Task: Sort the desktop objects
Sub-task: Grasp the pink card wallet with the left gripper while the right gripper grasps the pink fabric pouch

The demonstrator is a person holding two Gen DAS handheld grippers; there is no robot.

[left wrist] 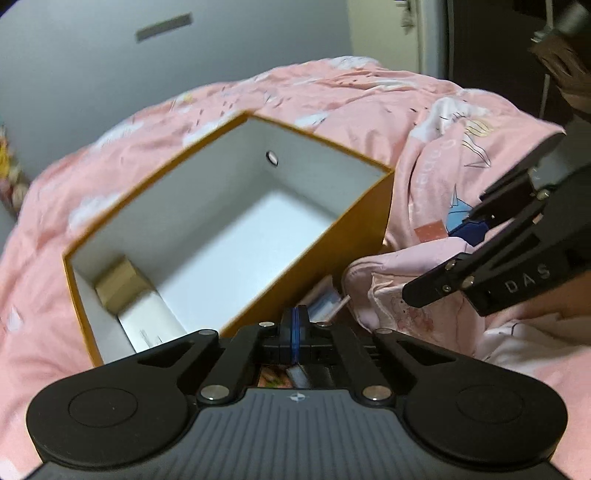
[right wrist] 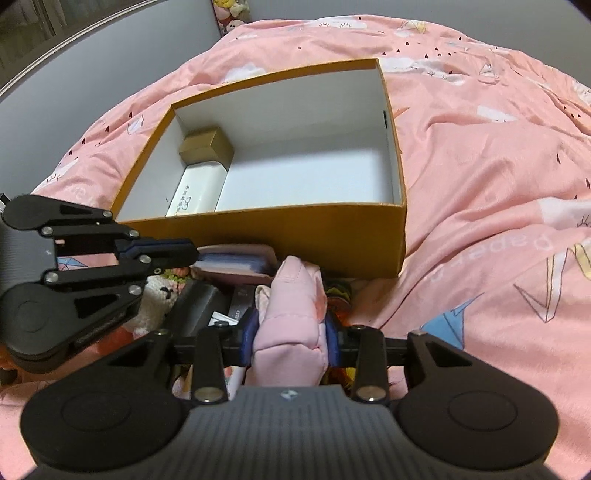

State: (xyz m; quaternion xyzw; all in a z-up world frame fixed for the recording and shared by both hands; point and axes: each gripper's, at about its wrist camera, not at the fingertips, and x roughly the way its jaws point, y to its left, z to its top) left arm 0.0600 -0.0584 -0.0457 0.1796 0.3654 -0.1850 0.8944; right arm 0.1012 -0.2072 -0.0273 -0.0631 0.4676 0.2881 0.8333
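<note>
An orange box (left wrist: pixel 332 266) (right wrist: pixel 295 229) with a white inside lies open on the pink quilt. In its corner sit a small brown carton (left wrist: pixel 122 284) (right wrist: pixel 207 147) and a white carton (left wrist: pixel 151 321) (right wrist: pixel 195 192). My right gripper (right wrist: pixel 290 332) (left wrist: pixel 432 262) is shut on a pink padded pouch (right wrist: pixel 288 306) (left wrist: pixel 388 291), held just in front of the box's near wall. My left gripper (left wrist: pixel 295 314) (right wrist: pixel 194 253) is shut, with its tips at the edge of a flat blue-and-pink packet (right wrist: pixel 240 260) (left wrist: pixel 325 301). Whether it pinches that edge I cannot tell.
A pink printed quilt (right wrist: pixel 480 166) covers the bed all around the box. Between the grippers lies a heap of small things, among them a black object (right wrist: pixel 199 306) and a white soft toy (right wrist: pixel 159 291). A grey wall (left wrist: pixel 92 55) stands behind, with plush toys (right wrist: pixel 232 14) beside it.
</note>
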